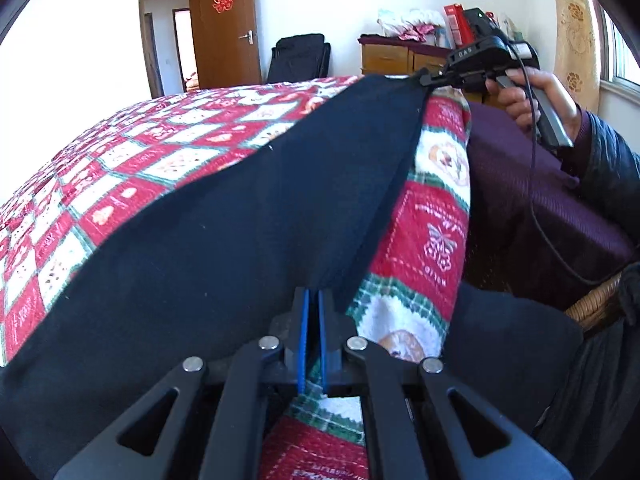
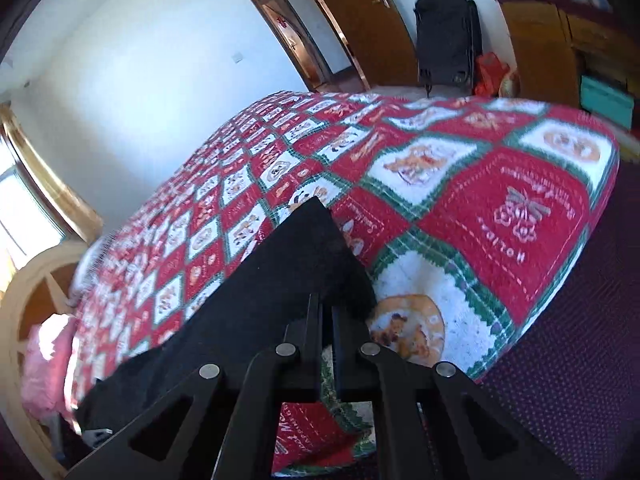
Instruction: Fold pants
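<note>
Dark pants [image 1: 224, 216] lie stretched across a red, white and green quilt [image 1: 160, 148] on a bed. My left gripper [image 1: 314, 296] is shut on the near edge of the pants, its blue pads pressed together over the cloth. Farther along the same edge, a hand [image 1: 532, 96] holds my right gripper [image 1: 425, 77], shut on the far corner of the pants. In the right wrist view the pants [image 2: 288, 272] run away to the lower left, and the right gripper [image 2: 326, 308] pinches their edge over the quilt [image 2: 500, 208].
The quilt's edge drops onto a purple sheet [image 1: 532, 208] at the right. A wicker basket [image 1: 596, 304] stands beside it. Behind the bed are an open wooden door [image 1: 224, 28], a black bag [image 1: 298, 56] and a wooden dresser [image 1: 392, 58]. A pink cloth [image 2: 44, 364] lies by the headboard.
</note>
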